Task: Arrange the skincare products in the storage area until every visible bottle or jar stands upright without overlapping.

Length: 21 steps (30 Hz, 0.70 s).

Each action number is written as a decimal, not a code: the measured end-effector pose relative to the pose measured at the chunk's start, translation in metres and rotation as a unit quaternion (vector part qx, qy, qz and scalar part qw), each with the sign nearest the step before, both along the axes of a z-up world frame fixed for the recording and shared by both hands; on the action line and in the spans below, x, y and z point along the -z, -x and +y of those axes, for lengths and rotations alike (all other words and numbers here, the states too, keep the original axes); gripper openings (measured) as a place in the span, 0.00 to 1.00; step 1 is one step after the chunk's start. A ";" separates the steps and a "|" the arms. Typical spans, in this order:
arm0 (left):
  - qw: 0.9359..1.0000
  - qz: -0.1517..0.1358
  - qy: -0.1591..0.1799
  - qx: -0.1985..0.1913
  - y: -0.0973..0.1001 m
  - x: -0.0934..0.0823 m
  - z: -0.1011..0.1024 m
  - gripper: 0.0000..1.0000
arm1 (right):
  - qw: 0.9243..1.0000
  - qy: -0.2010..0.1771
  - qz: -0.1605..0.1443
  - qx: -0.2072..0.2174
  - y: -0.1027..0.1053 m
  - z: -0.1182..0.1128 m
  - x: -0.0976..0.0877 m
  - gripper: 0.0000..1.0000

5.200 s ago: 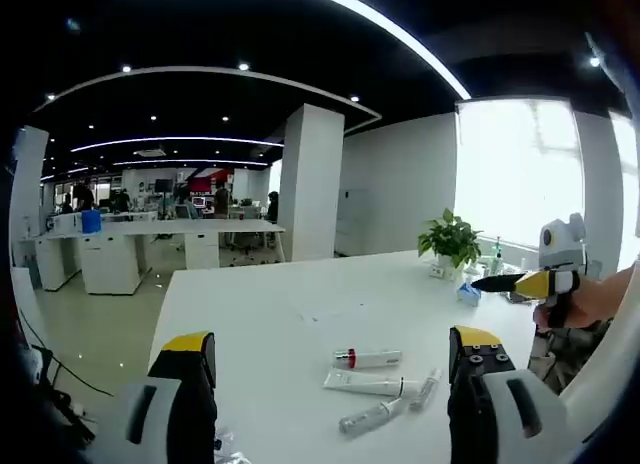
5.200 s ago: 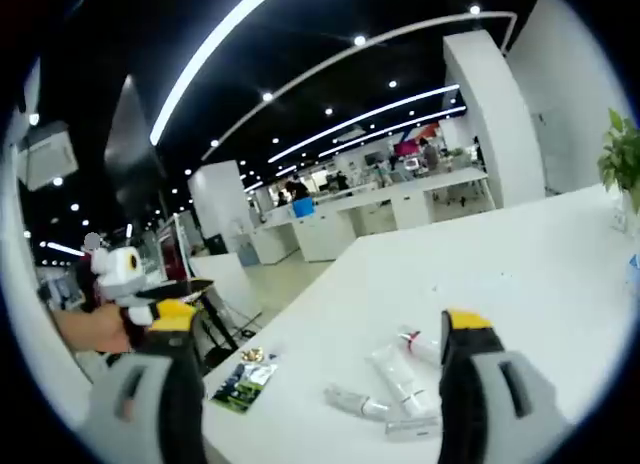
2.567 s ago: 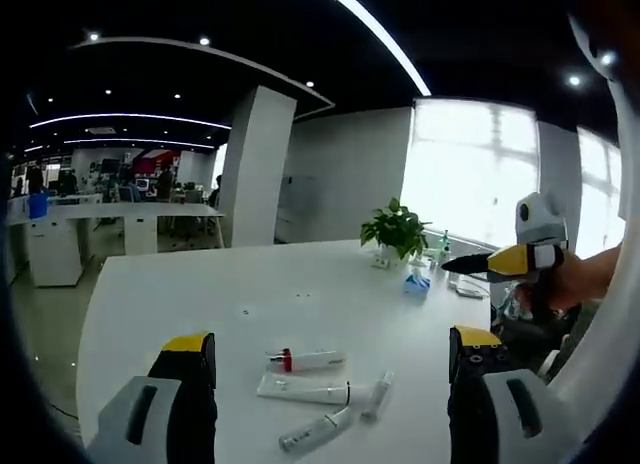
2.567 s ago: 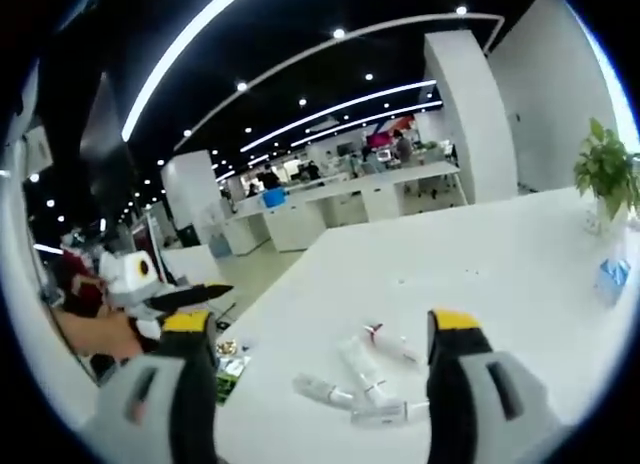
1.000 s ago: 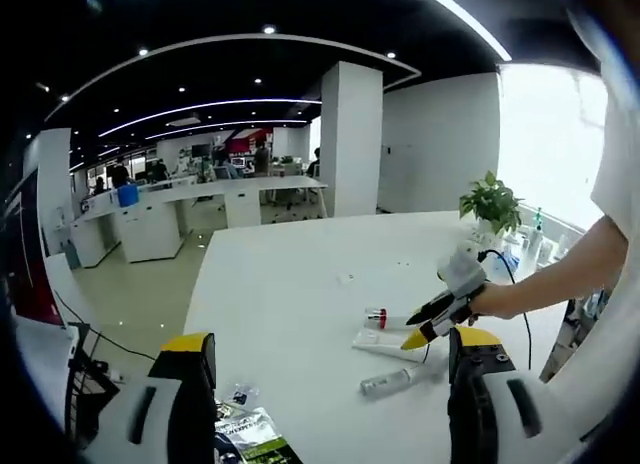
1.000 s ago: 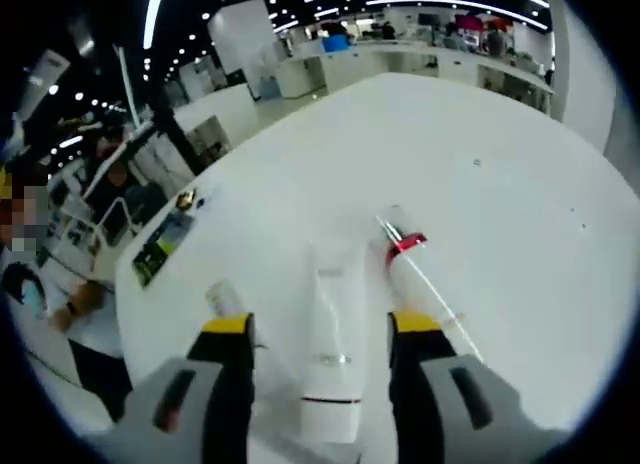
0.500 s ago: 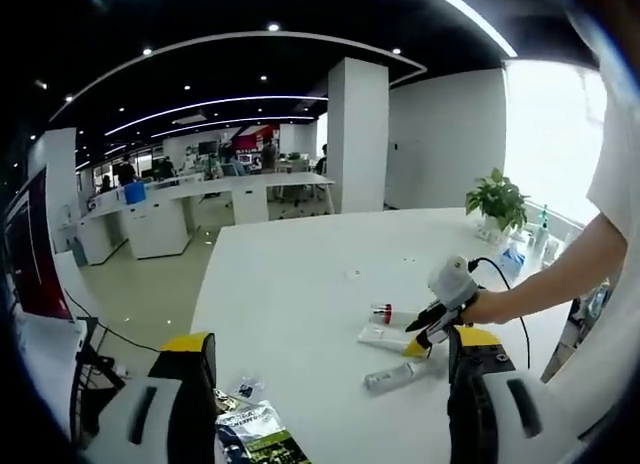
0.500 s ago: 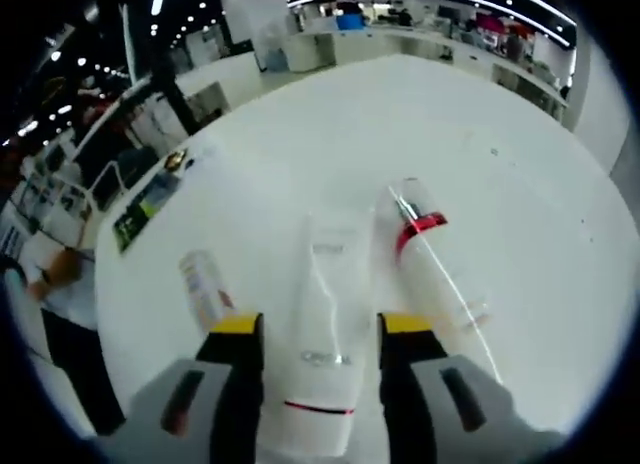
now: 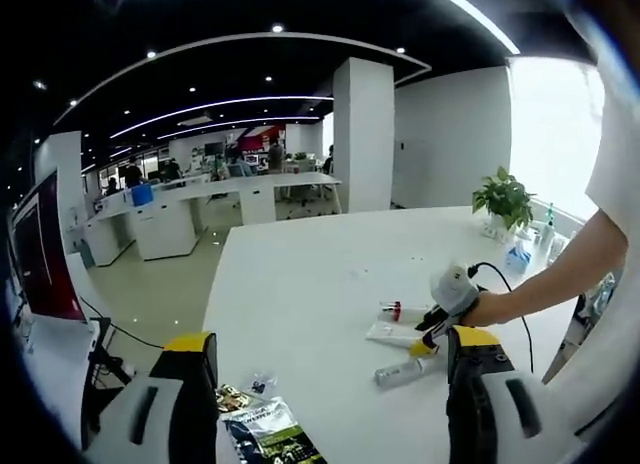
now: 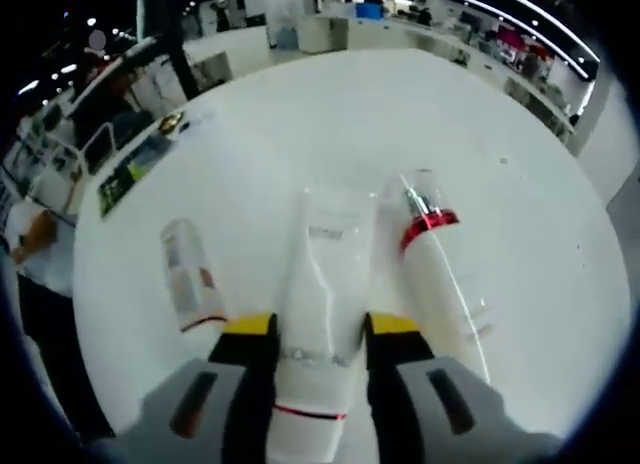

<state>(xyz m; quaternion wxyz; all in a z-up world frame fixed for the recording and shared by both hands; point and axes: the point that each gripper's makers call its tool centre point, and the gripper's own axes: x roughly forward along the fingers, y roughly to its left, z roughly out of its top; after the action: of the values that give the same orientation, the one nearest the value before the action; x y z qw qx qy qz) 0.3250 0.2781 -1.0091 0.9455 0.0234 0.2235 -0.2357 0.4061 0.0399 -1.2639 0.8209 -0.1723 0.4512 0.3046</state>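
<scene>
Tube alignment at the grasp: the white squeeze tube [image 10: 318, 284] lies flat on the white surface [image 10: 300, 124], its long axis running straight ahead between the jaws of the right hand-held gripper [image 10: 310, 329], flat crimped end pointing away. The yellow-tipped jaws flank the tube's sides, close to it or touching; whether they already press it cannot be told. Just right of the tube, parallel to it, lies a white bottle with a red collar and clear cap [image 10: 432, 254]; just left lies a small clear-capped tube [image 10: 190, 274].

In the left gripper view, the left hand-held gripper [image 9: 330, 354] stands spread and empty, well back from the tube [image 9: 393, 333], so the right is judged nearer. A printed packet [image 9: 265, 432] lies near the surface's edge. Room: open-plan office, potted plant [image 9: 503, 200] at the far side.
</scene>
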 end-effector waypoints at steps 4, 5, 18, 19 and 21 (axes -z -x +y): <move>1.000 -0.006 0.003 -0.001 -0.002 -0.004 0.001 0.98 | 1.000 -0.003 0.003 -0.004 -0.001 0.000 -0.001 0.31; 1.000 -0.008 0.003 -0.001 -0.003 -0.005 0.002 0.98 | 1.000 -0.003 0.004 -0.010 -0.001 0.001 -0.001 0.31; 1.000 -0.014 0.010 -0.007 0.003 -0.008 0.007 0.97 | 0.999 -0.005 0.001 -0.052 0.000 0.007 -0.007 0.13; 1.000 -0.015 0.012 -0.006 0.003 -0.009 0.007 0.96 | 0.999 -0.007 0.005 -0.050 -0.001 0.006 -0.007 0.12; 1.000 -0.017 0.013 -0.004 0.003 -0.010 0.006 0.96 | 0.999 -0.009 0.010 -0.048 -0.002 0.005 -0.008 0.09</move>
<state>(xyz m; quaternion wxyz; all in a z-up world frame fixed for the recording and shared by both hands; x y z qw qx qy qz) 0.3224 0.2842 -0.9991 0.9505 0.0142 0.2041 -0.2340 0.4079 0.0454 -1.2556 0.8024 -0.1831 0.4477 0.3497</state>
